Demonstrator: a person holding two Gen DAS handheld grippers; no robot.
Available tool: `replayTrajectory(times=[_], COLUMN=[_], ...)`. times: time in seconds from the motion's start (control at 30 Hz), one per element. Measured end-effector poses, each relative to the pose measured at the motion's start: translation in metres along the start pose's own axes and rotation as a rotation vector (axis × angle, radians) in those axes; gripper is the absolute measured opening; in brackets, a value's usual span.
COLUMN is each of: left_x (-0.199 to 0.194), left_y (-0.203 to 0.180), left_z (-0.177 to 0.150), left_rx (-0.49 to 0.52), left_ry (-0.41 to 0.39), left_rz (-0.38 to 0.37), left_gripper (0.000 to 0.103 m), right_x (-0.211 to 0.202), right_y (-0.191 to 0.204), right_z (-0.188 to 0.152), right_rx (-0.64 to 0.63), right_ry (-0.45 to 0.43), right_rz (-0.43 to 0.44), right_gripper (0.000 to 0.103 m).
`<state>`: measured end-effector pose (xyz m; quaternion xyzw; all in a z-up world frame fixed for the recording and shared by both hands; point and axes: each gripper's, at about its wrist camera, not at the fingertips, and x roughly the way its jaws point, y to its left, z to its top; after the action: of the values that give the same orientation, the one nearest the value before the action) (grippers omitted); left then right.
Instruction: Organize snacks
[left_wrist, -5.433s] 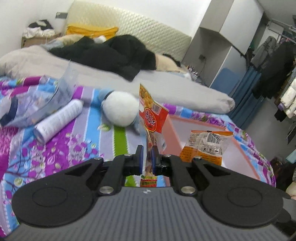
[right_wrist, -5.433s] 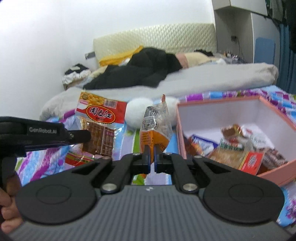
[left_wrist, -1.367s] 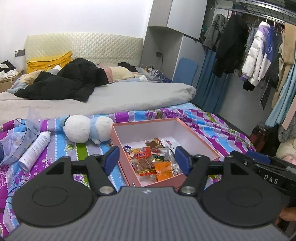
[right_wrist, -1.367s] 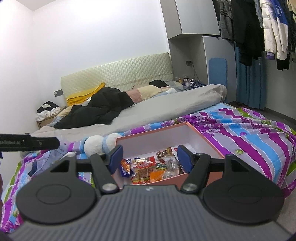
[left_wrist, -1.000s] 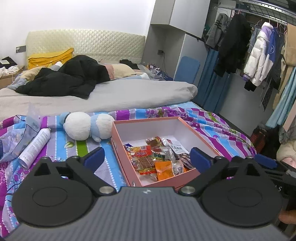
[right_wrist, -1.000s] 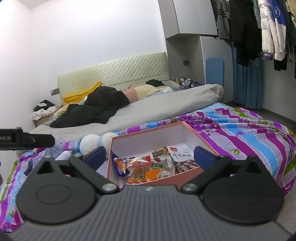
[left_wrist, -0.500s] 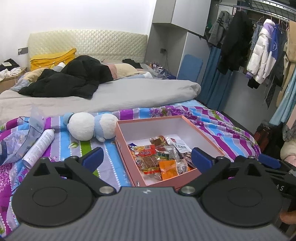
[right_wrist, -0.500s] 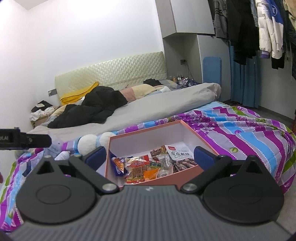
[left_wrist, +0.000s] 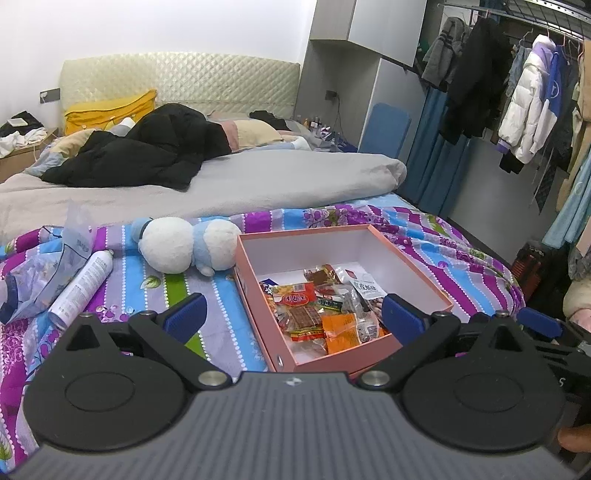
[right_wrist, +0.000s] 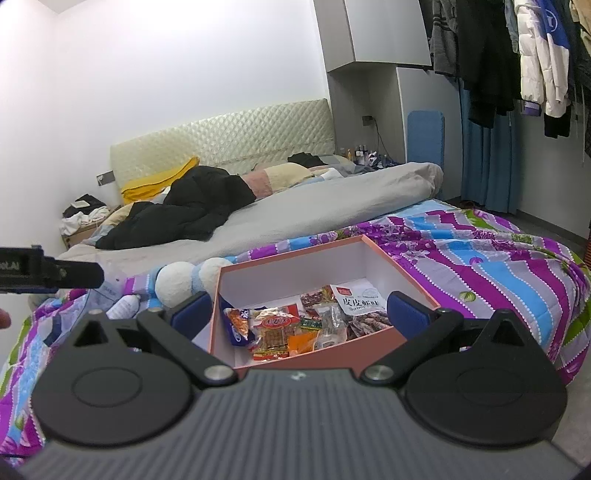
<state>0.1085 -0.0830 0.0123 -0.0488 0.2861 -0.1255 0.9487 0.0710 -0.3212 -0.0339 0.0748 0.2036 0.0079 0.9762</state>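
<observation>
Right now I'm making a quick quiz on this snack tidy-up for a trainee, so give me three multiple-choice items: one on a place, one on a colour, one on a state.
1. Where do the snack packets lie?
A. Inside the open box
B. On the grey duvet
C. Under the plush toy

2. What colour is the outside of the box?
A. Green
B. Salmon pink
C. Black

3. How do the two tools stand?
A. Both shut on packets
B. Left shut, right open
C. Both open and empty

Answers:
1. A: the packets are heaped on the box's white floor, none on the duvet or beneath the plush toy.
2. B: the walls and rim show salmon pink in both views.
3. C: the left tool and the right tool each have their blue pads spread wide, with nothing between them.
</observation>
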Motion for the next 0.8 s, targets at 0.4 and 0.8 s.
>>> replayTrajectory(times=[0.4,0.8], left_x=[0.0000,-0.0012], left_y=[-0.0021,-0.0026], left_z=[-0.0001,-0.0017], left_rx=[0.015,0.016], left_ry=[-0.005,-0.007], left_rz=[0.013,0.012], left_gripper=[0.102,0.102], right_x=[-0.0007,-0.0018], right_y=[-0.0010,-0.0009], right_z=[0.0008,0.0009], right_rx=[0.002,0.001], right_ry=[-0.004,-0.002], right_rz=[-0.001,0.004], right_gripper=[0.103,0.103])
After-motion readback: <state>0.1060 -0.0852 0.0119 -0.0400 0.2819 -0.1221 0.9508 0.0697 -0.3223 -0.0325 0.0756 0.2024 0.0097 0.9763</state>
